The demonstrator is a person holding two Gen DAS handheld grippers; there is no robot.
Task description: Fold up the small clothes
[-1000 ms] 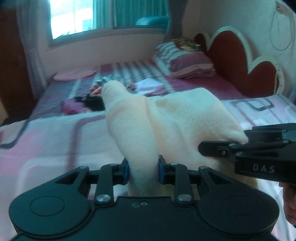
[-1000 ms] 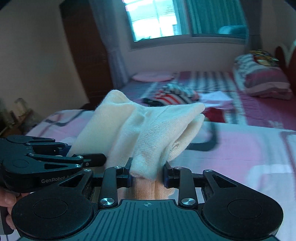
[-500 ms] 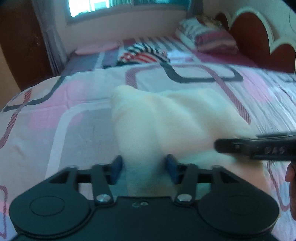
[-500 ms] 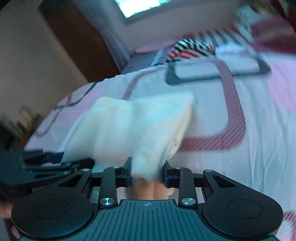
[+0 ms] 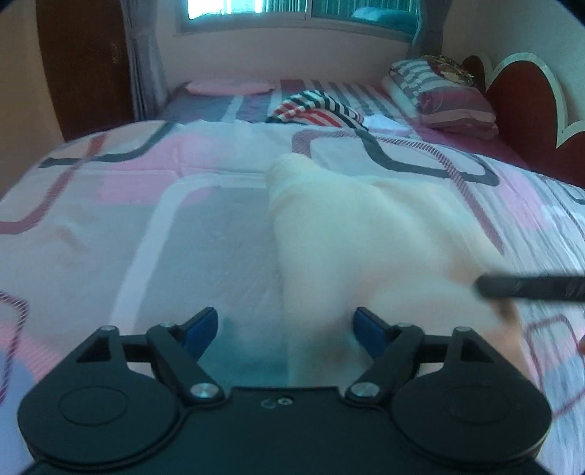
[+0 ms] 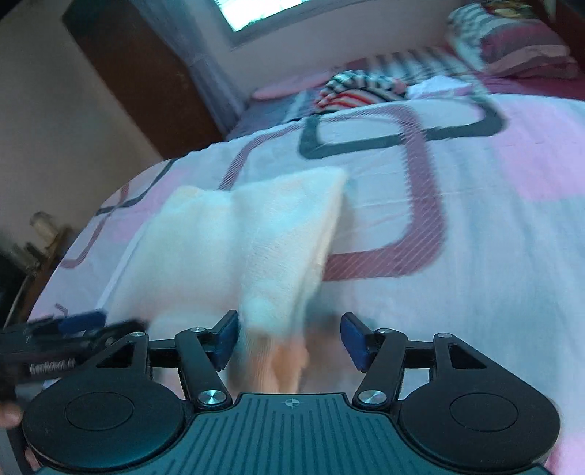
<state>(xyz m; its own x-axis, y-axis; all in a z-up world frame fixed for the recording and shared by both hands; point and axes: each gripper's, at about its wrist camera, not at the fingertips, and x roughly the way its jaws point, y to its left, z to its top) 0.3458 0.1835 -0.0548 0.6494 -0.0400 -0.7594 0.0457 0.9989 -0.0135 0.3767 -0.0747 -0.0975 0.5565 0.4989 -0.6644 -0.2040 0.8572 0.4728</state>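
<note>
Left gripper [image 5: 285,330] spread and opening, blue pads [image 5: 200,330] clear of the cream garment [image 5: 351,234], cloth between them but not pinched; right gripper [image 6: 289,338] also opening, pads [image 6: 353,339] off the fabric, garment edge between the jaws; folded cream garment lying on the pink patterned bedspread [image 5: 109,226] just ahead of both grippers, blurred; farther back striped clothes pile [image 5: 318,107], white item [image 5: 387,124] beside it, striped pillow [image 5: 442,95] by the red headboard [image 5: 519,98], window [image 5: 292,11] at back
</note>
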